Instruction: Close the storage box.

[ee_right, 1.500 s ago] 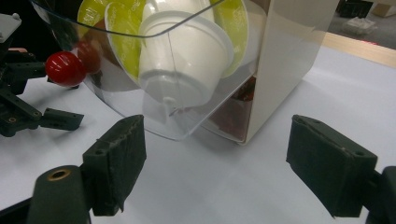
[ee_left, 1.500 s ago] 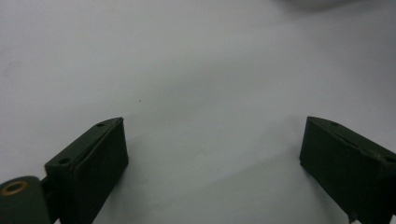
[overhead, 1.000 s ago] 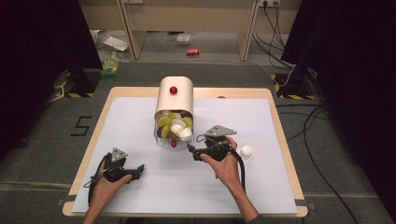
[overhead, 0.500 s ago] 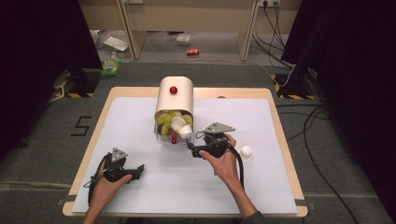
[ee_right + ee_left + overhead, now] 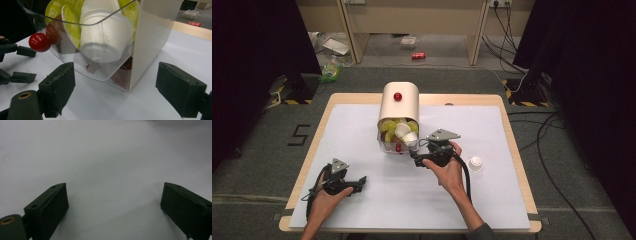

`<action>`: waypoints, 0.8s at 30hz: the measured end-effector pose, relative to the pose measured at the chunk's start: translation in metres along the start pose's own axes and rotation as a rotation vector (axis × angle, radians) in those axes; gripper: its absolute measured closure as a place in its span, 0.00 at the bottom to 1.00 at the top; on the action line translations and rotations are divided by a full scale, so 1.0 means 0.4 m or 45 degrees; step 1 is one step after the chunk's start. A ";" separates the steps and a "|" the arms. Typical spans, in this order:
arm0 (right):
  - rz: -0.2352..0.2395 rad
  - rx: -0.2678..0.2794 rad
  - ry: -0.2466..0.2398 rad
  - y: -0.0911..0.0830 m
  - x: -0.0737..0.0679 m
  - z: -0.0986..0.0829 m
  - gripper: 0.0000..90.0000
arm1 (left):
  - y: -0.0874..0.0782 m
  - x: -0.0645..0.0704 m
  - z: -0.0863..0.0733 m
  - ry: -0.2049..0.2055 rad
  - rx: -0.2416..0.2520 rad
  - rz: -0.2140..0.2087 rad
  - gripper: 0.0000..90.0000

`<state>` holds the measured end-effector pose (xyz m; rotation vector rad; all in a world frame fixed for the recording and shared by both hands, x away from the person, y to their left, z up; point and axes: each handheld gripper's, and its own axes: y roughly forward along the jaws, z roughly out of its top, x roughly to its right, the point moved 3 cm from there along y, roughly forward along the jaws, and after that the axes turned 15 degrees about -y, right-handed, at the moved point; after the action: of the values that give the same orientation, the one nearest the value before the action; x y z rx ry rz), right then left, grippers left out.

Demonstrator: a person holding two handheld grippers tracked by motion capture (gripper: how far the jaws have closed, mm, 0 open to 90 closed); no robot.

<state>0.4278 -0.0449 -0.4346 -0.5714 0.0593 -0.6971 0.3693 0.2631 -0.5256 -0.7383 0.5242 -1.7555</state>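
Note:
A cream dispenser (image 5: pixel 398 105) with a red knob (image 5: pixel 398 96) on top stands at the table's middle back. Its clear front bin (image 5: pixel 75 62) holds yellow-green capsules (image 5: pixel 53 11), a white capsule (image 5: pixel 105 35) and a red ball handle (image 5: pixel 39 42). My right gripper (image 5: pixel 416 156) is open just in front of the bin's lower right corner, its jaws (image 5: pixel 115 87) spread wide with nothing between them. My left gripper (image 5: pixel 361 182) rests open near the front left of the table, over bare white surface (image 5: pixel 112 195). A loose white capsule (image 5: pixel 475 163) stands to the right of my right hand.
The white table (image 5: pixel 362 135) has a wooden rim. Grey floor lies beyond it, with cables at the right and a red can (image 5: pixel 418 55) behind. The left gripper's fingers (image 5: pixel 23 51) show far off at the right gripper view's left edge.
My right gripper has edged a little left and forward, closer to the dispenser's bin. The left gripper has stayed put.

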 end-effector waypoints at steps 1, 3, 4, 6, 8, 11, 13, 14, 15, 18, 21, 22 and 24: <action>0.003 0.000 0.004 0.001 0.001 0.000 0.18 | 0.000 0.000 0.000 0.000 0.001 0.000 0.07; -0.002 0.001 0.004 0.002 0.002 0.001 0.18 | 0.000 0.000 0.000 0.000 0.000 0.000 0.07; -0.005 0.002 0.002 0.003 0.002 0.001 0.18 | 0.000 0.000 0.000 0.000 -0.001 0.000 0.07; -0.004 0.003 0.004 0.005 0.003 0.002 0.18 | 0.000 0.000 0.000 0.000 0.000 0.000 0.07; -0.008 0.003 0.007 0.007 0.006 0.002 0.18 | 0.000 0.000 0.000 0.000 0.000 0.000 0.07; -0.014 0.003 0.005 0.009 0.008 0.003 0.18 | 0.000 0.000 0.000 0.000 0.000 0.000 0.07; -0.013 0.006 0.009 0.010 0.009 0.004 0.18 | 0.000 0.000 0.000 0.000 0.001 0.000 0.07; -0.016 0.006 0.008 0.011 0.010 0.004 0.18 | 0.000 0.000 0.000 0.000 0.000 0.000 0.07; -0.017 0.008 0.008 0.012 0.010 0.004 0.18 | 0.000 0.000 0.000 0.000 0.000 0.000 0.07; -0.013 0.011 0.017 0.016 0.013 0.004 0.18 | 0.000 0.000 0.000 0.001 0.000 0.000 0.07; -0.016 0.015 0.018 0.019 0.015 0.004 0.18 | 0.000 0.000 0.000 0.000 0.000 0.000 0.07; -0.017 0.016 0.018 0.020 0.015 0.004 0.18 | 0.000 0.000 0.000 0.000 0.000 0.000 0.07; -0.012 0.015 0.024 0.022 0.016 0.004 0.18 | 0.000 0.000 0.000 0.000 0.000 0.000 0.07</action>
<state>0.4383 -0.0428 -0.4368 -0.5542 0.0696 -0.7118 0.3693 0.2631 -0.5256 -0.7379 0.5244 -1.7555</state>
